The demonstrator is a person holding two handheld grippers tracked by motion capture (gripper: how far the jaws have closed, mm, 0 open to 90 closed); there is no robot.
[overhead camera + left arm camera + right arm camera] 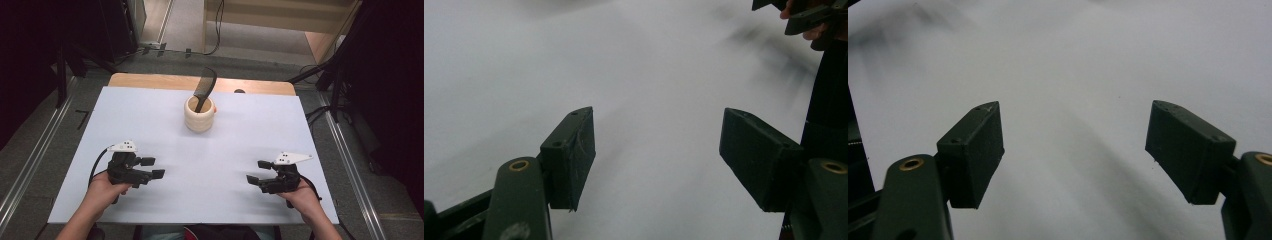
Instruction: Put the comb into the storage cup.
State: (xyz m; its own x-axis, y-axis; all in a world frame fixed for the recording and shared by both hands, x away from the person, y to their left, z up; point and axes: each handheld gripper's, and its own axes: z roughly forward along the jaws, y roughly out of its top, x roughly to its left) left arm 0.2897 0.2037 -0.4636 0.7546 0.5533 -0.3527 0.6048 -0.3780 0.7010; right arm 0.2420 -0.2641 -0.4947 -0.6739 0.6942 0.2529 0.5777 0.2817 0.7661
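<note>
Both grippers sit low over the near part of the white table [150, 120], one toward each near corner, tips aimed at each other across the middle. Left gripper [154, 167] held in the left hand [107, 187] near the left near corner, jaws spread wide, nothing between them; the left gripper view looks along them at bare table surface, with the right gripper at its top right corner. Right gripper [259, 171] held in the right hand [300, 196] near the right near corner, jaws also spread, nothing between them; the right gripper view has bare table between the two pads [973, 150]. Grey three-cornered plate on top of each gripper, cable trailing from each. Cream cup [199, 116] stands upright toward the far edge, roughly centred, well apart from both grippers. Black comb [205, 85] stands in the cup, leaning, teeth end sticking up above the rim. A small orange bit on the cup's right side, too small to tell what. Neither gripper touches the cup or the comb.
</note>
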